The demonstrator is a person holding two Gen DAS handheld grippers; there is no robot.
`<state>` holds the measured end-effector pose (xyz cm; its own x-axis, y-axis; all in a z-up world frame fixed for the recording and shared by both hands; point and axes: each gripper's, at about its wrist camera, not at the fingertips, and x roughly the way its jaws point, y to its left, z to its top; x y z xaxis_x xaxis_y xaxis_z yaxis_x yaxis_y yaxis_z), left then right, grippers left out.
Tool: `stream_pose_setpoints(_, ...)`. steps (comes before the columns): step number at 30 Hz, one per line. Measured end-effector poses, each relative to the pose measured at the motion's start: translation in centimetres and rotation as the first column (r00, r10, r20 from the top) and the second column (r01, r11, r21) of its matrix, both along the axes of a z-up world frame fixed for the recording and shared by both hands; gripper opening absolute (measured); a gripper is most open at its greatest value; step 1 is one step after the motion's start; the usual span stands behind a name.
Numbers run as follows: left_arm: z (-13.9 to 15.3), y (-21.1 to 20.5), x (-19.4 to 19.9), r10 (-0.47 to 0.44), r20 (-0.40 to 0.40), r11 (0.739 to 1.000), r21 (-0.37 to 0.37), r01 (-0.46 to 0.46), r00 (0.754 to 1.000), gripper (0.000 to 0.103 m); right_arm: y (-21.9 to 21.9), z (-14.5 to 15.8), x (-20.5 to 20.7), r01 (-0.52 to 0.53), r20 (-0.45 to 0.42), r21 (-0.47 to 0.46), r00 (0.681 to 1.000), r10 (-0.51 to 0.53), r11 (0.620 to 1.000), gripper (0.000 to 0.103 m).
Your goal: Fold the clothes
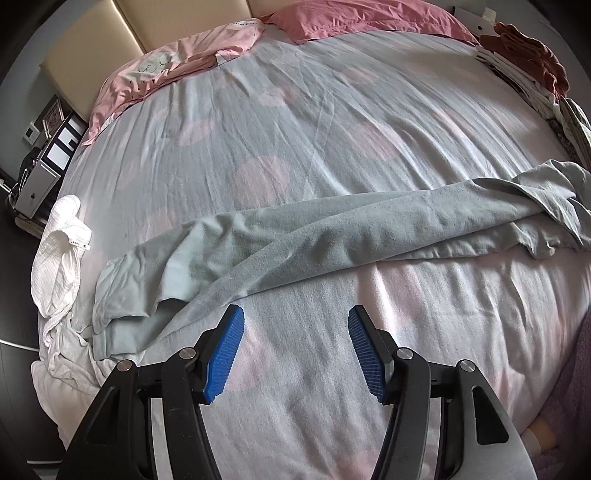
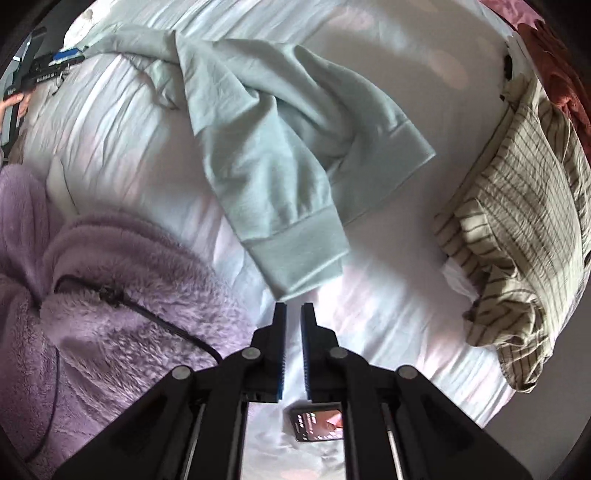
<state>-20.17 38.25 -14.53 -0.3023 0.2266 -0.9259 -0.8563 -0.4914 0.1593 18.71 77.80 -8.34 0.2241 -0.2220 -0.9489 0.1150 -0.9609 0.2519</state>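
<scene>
A pale green long garment (image 1: 332, 229) lies crumpled across the bed (image 1: 295, 122), stretched from left to right. My left gripper (image 1: 295, 314) is open and empty, just in front of the garment's near edge. In the right wrist view the garment's cuffed ends (image 2: 295, 254) lie on the sheet. My right gripper (image 2: 293, 310) is nearly shut with only a thin gap and holds nothing, just below the nearer cuff.
A white cloth (image 1: 59, 258) hangs at the bed's left edge. Pink pillows (image 1: 354, 16) and a clothes stack (image 1: 524, 55) lie at the far side. A purple fleece jacket (image 2: 110, 306), a striped garment (image 2: 517, 236) and a phone (image 2: 317, 421) lie near my right gripper.
</scene>
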Motion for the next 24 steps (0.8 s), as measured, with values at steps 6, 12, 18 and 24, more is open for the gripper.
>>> stream_pose_setpoints(6,0.2,0.8,0.0,-0.019,0.001,1.0,0.009,0.019,1.0,0.06,1.3,1.1,-2.5,0.102,-0.089,0.056,0.991,-0.097,0.993,0.009)
stream_pose_setpoints(12,-0.8,2.2,0.1,-0.042,-0.004,0.999,-0.021,0.041,0.999,0.061,-1.1,1.2,-8.3,0.191,-0.196,-0.046,0.961,-0.196,0.981,0.019)
stream_pose_setpoints(18,-1.8,3.3,-0.3,-0.064,0.005,0.998,-0.014,0.064,0.998,0.061,-6.7,0.0,-14.8,0.109,-0.267,-0.106,0.954,-0.134,0.988,0.019)
stream_pose_setpoints(24,-2.7,4.2,-0.9,-0.085,0.032,0.996,0.016,0.084,0.996,0.061,-12.0,-2.1,-21.1,0.15,-0.292,-0.118,0.94,-0.178,0.982,0.021)
